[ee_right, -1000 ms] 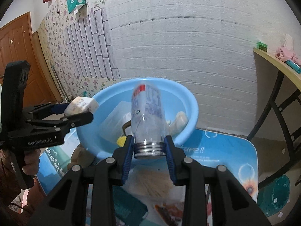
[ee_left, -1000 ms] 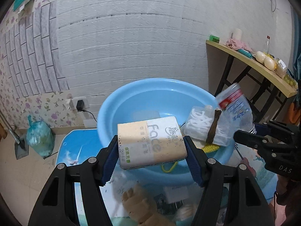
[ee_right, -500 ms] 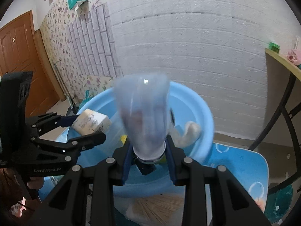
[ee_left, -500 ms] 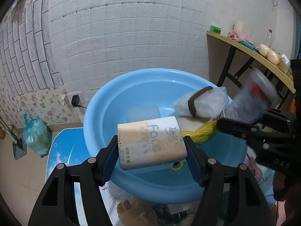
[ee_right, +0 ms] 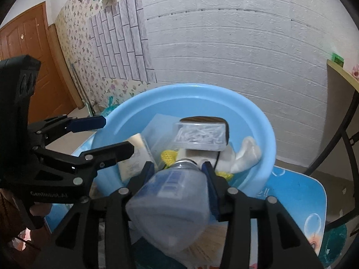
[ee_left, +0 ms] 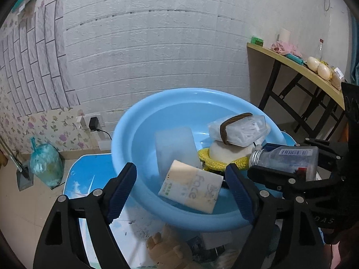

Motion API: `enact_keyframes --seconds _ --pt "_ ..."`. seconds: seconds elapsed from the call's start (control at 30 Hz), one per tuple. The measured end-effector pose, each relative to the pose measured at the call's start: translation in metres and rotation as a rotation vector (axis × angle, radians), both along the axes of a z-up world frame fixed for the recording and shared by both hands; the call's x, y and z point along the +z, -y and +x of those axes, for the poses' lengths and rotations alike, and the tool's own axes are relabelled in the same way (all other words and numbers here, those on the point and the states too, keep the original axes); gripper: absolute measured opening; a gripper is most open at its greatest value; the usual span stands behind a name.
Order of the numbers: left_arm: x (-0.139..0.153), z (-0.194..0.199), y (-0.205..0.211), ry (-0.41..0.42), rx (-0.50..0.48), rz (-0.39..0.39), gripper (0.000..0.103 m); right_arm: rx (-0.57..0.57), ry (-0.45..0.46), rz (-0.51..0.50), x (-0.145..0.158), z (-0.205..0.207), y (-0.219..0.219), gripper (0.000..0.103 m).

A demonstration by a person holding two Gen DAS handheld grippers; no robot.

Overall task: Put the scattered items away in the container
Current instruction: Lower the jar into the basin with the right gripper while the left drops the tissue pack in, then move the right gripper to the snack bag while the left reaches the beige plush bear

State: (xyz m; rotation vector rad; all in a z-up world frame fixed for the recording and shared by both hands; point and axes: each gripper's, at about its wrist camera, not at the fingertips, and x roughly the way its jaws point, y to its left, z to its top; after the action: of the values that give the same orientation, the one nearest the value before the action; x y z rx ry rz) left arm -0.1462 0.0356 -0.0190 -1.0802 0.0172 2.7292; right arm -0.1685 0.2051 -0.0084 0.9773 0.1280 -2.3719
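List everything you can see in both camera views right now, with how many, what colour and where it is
basin: 1, light blue, on the blue mat by the white wall
tissue pack: 1, cream and white, tilted against the basin's near inner wall, free of the left gripper
frosted plastic box: 1, translucent white, inside the basin
cotton swab box: 1, clear with a brown band, atop the pile in the basin
yellow rope: 1, yellow, in the basin under the pile
bottle: 1, clear with metal threaded neck, over the basin's right rim
plush toy: 1, tan, on the mat before the basin
tied bag: 1, teal, floor at left
left gripper: 1, black with blue pads, open
right gripper: 1, black, shut on the bottle
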Motion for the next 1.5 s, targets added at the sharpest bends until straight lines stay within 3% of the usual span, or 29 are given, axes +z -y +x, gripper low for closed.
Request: enact_keyframes --seconds 0.5,0.87,1.13,1.5 --pt "0.003 0.029 0.026 0.0 0.053 0.0 0.082 -0.092 -0.07 -0.057 0.032 0.045 -0.041 0.044" --pt "-0.004 0.042 0.046 0.023 0.098 0.003 0.082 -0.214 -0.038 -0.133 0.031 0.045 -0.077 0.044" --pt "-0.012 0.045 0.06 0.042 0.123 0.01 0.082 -0.223 -0.02 -0.099 0.023 0.035 -0.066 0.044" --pt "-0.017 0.045 0.066 0.054 0.132 0.021 0.082 -0.076 -0.018 -0.057 0.017 0.03 -0.008 0.044"
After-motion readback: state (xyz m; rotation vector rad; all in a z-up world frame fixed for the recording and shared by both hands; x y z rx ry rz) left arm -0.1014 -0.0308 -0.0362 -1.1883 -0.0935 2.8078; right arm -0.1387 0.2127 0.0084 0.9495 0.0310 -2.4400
